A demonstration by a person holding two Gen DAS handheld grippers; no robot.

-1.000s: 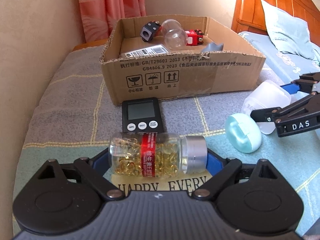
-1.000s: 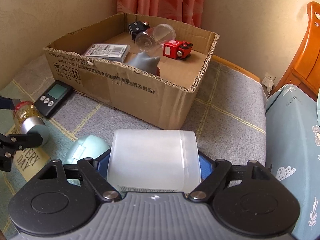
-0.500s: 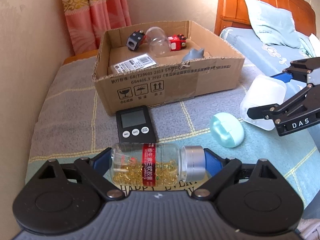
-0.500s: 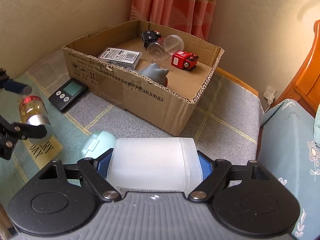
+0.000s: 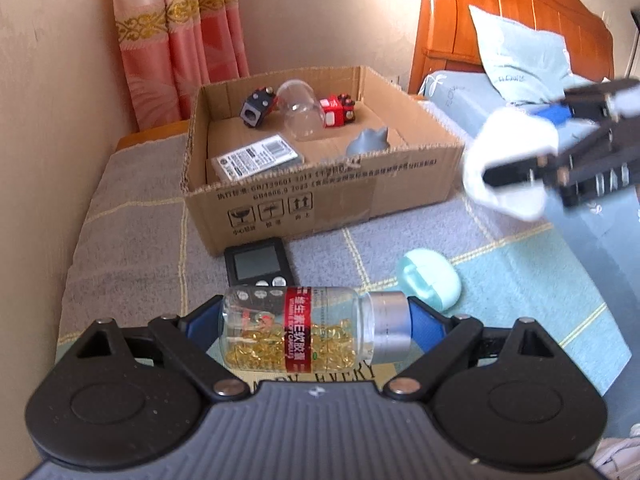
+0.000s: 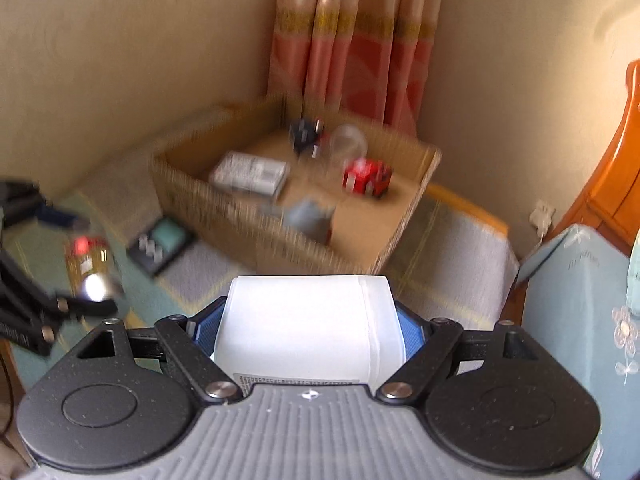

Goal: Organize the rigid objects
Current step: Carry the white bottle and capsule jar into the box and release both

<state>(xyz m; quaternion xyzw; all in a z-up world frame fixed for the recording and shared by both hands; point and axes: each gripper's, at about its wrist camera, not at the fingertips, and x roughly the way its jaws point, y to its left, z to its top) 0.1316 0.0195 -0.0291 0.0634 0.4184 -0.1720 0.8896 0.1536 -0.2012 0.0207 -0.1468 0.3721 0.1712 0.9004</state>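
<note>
My left gripper (image 5: 316,320) is shut on a clear pill bottle (image 5: 304,330) with yellow capsules, a red label and a silver cap, held sideways above the blanket. My right gripper (image 6: 306,326) is shut on a white plastic container (image 6: 304,328), raised in the air; it shows at the right of the left wrist view (image 5: 512,168). An open cardboard box (image 5: 320,196) stands ahead, holding a black cube, a clear jar (image 5: 300,116), a red toy (image 5: 338,110), a labelled flat pack (image 5: 256,156) and a grey piece. The right wrist view is blurred.
A black timer (image 5: 258,266) lies in front of the box. A mint-green case (image 5: 430,284) lies on the blanket to its right. A wall runs along the left, a curtain behind the box, a wooden headboard and pillow at the right.
Both grippers have risen with their loads. The right gripper with the white container has lifted up off the blanket and closer to the box. The left gripper has pulled up and back.
</note>
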